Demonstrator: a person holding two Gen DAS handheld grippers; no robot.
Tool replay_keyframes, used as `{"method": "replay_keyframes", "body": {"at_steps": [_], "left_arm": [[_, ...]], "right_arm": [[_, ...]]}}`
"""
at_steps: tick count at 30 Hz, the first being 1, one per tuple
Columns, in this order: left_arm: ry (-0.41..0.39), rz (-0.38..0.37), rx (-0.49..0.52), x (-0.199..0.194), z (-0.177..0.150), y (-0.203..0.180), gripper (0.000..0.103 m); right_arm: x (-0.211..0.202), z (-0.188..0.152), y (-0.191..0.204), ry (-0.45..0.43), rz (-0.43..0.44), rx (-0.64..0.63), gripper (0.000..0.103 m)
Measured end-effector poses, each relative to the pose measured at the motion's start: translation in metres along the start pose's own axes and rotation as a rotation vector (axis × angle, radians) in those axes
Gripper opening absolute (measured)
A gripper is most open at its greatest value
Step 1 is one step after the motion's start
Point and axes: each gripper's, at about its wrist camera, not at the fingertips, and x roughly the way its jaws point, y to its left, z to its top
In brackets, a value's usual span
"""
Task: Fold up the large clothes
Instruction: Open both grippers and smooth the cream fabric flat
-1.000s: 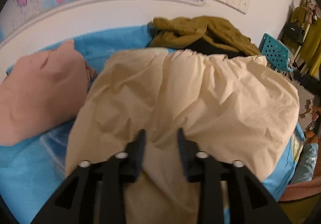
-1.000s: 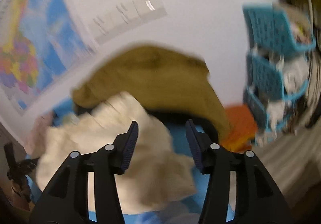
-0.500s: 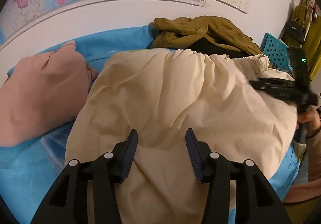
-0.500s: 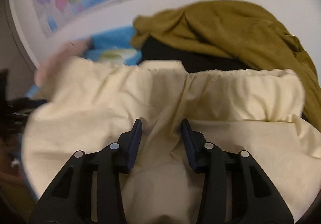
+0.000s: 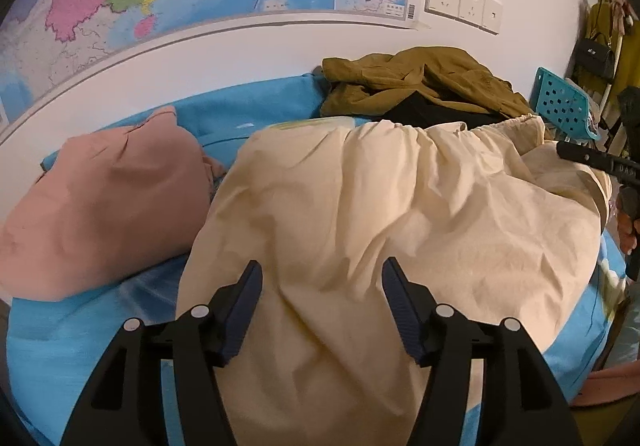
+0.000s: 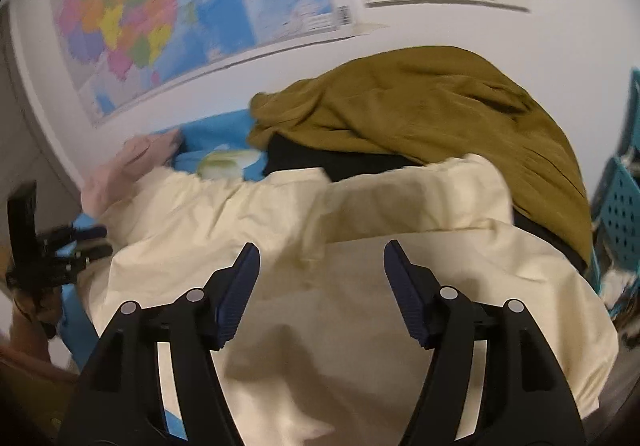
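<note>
Both the left gripper [image 5: 320,310] and right gripper [image 6: 320,286] gape wide and empty above the soft, light, crumpled cream cotton garment [image 5: 400,214], probably best pinched at its gathered elastic waistband [image 5: 460,130].

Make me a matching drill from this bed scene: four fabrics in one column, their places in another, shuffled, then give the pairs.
Things:
1. cream garment
2. pink garment
3. olive jacket
4. blue sheet

Places:
A. bunched against the wall, below the sockets
B. spread under both open jaws
C. covering the bed beneath everything
D. heaped left of the cream cloth, below the map

Pairs: 1-B, 2-D, 3-A, 4-C
</note>
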Motion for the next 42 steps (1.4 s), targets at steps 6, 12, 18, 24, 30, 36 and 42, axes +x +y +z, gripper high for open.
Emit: {"method": "replay_keyframes", "body": {"at_steps": [6,12,18,24,30,36,42], "left_arm": [[0.012,0.014,-0.006,0.007,-0.006,0.005,0.06],[0.02,-0.009,-0.018,0.016,-0.011,0.012,0.062],[0.025,0.009,-0.021,0.016,-0.013,0.012,0.062],[0.014,0.023,-0.035,0.001,-0.014,0.01,0.062],[0.005,0.036,-0.041,-0.009,-0.02,0.009,0.062],[0.018,0.038,-0.043,0.001,-0.029,0.011,0.062],[0.019,0.031,-0.056,0.006,-0.034,0.015,0.062]], "right_arm": [[0.028,-0.008,-0.029,0.064,-0.055,0.072,0.06],[0.057,-0.011,-0.035,0.113,-0.06,0.081,0.062],[0.039,-0.01,-0.034,0.093,-0.038,0.1,0.063],[-0.014,-0.014,-0.007,-0.006,0.008,0.04,0.065],[-0.019,-0.027,0.033,0.018,0.105,-0.069,0.067],[0.024,-0.044,0.04,0.108,0.097,-0.063,0.069],[0.029,-0.048,0.039,0.123,0.092,-0.023,0.069]]}}
